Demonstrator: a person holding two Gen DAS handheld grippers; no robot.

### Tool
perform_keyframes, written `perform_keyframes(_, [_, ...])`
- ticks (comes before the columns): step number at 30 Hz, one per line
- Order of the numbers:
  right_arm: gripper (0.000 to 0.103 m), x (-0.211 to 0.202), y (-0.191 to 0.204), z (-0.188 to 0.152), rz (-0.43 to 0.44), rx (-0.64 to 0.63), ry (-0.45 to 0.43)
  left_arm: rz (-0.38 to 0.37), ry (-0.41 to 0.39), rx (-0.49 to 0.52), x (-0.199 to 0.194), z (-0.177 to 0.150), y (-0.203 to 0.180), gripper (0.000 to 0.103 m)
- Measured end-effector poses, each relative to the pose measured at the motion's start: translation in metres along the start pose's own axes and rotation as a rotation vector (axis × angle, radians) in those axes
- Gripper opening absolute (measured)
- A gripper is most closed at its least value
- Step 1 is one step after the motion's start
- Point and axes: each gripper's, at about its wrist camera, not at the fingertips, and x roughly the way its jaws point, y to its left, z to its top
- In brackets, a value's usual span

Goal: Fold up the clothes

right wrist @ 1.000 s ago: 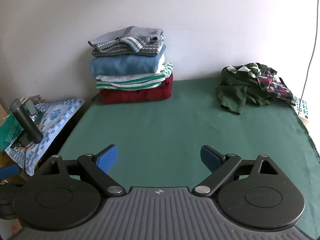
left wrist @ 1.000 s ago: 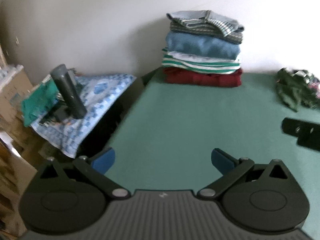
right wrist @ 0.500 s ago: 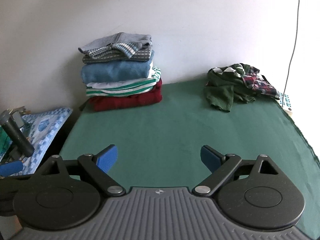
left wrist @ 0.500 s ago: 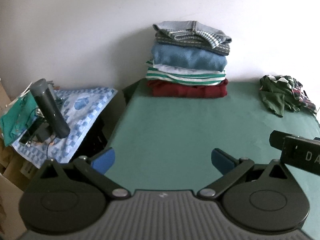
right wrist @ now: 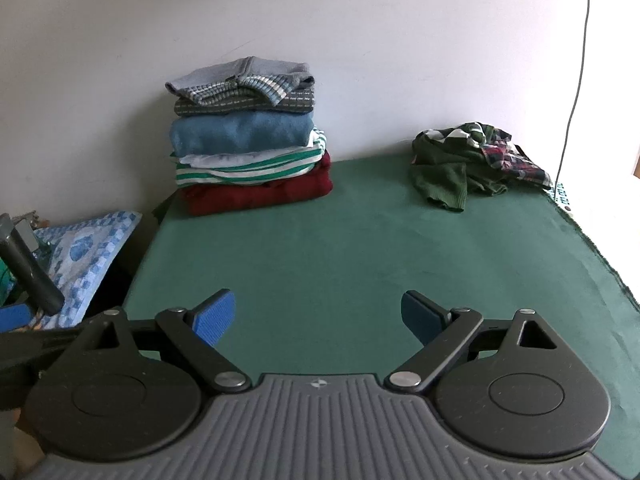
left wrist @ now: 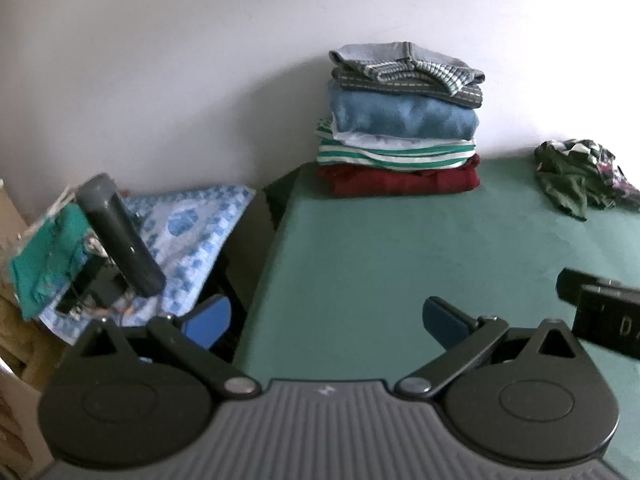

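A stack of folded clothes [left wrist: 402,124] [right wrist: 248,140] stands against the wall at the back left of the green table [left wrist: 400,260] [right wrist: 340,256]. A crumpled heap of dark green and plaid clothes [left wrist: 576,176] [right wrist: 472,164] lies at the back right. My left gripper [left wrist: 326,320] is open over the table's near left edge, holding nothing. My right gripper [right wrist: 316,314] is open above the near middle of the table, also empty. Part of the right gripper's black body [left wrist: 600,308] shows at the right edge of the left wrist view.
Left of the table, a blue checked cloth [left wrist: 192,236] [right wrist: 88,248] covers a lower surface with a dark grey cylinder [left wrist: 120,236] [right wrist: 28,276] and green fabric [left wrist: 44,252]. A cable [right wrist: 576,68] hangs down the wall at right. A white wall backs the table.
Both views have shifted: the left wrist camera has swung left, so the stack and heap sit further right. The right wrist view has moved slightly, with the heap further left. Both grippers stay open.
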Motion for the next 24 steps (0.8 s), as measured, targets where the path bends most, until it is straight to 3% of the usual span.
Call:
perform_keyframes(5, [0.092,0.005,0.008,-0.003,-0.005,-0.024,0.027,-0.008,0.047,-0.008,0.008,-0.003,0.002,0.102])
perform_keyframes(10, [0.092,0.007,0.009,-0.005,0.001,-0.03,0.042,-0.022,0.195,0.029,0.026,-0.003,-0.008,0.102])
perform_keyframes(14, [0.092,0.007,0.006,-0.005,-0.002,-0.026,0.045,-0.002,0.163,0.027,0.021,-0.008,-0.011,0.102])
perform_keyframes(24, [0.093,0.002,-0.007,-0.003,-0.021,0.019,0.029,-0.115,0.072,-0.03,0.003,-0.008,-0.01,0.102])
